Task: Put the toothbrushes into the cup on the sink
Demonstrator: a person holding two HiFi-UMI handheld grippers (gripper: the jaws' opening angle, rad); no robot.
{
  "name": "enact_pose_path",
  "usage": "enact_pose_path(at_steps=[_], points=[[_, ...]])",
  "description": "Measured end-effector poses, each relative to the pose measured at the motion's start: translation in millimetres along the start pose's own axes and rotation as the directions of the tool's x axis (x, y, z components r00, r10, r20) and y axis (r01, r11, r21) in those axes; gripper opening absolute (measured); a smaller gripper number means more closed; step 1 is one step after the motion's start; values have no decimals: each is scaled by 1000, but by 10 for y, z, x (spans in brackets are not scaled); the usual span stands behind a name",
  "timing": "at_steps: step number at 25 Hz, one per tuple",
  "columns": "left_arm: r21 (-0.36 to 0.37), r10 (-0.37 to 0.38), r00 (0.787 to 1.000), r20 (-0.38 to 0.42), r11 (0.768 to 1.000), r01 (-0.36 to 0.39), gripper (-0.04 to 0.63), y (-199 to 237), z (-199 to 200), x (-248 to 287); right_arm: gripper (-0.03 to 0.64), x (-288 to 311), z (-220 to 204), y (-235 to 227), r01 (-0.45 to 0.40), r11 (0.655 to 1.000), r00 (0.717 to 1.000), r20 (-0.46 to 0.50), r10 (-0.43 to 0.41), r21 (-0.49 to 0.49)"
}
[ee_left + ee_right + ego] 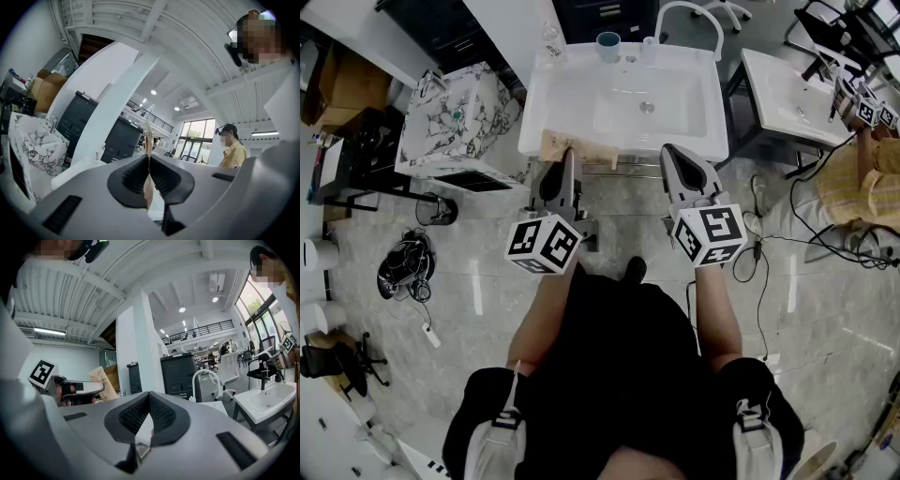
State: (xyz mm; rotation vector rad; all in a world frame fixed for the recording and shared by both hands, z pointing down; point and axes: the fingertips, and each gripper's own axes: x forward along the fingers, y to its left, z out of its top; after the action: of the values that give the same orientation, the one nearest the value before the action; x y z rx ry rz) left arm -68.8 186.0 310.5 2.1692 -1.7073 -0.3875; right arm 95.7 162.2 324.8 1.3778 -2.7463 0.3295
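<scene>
Your left gripper [568, 161] is clamped on the flat tan toothbrush pack [551, 145], right gripper [673, 152] shut on nothing beside it, so hold that pinch firm & carry fwd to the teal cup [608, 42] well ahead, at the sink's [581, 103] far edge.

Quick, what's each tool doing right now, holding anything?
Left tool: closed on a flat brown paper packet.
Right tool: closed, nothing in it.

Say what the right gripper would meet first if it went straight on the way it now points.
Probably the front rim of the white sink, just ahead of the right gripper and its shut tongs; depth is unclear.
</scene>
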Motion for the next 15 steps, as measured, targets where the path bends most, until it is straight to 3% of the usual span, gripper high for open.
enact_pose_path(at_steps=[8,15], points=[[6,-5,1000,5,1000,5,23,-108,-59,-4,31,-91,61,51,-23,999,1000,12,23,-25],[22,-6,1000,-4,1000,6,23,-243,-87,28,31,-178,146,32,-54,998,998,37,54,16]])
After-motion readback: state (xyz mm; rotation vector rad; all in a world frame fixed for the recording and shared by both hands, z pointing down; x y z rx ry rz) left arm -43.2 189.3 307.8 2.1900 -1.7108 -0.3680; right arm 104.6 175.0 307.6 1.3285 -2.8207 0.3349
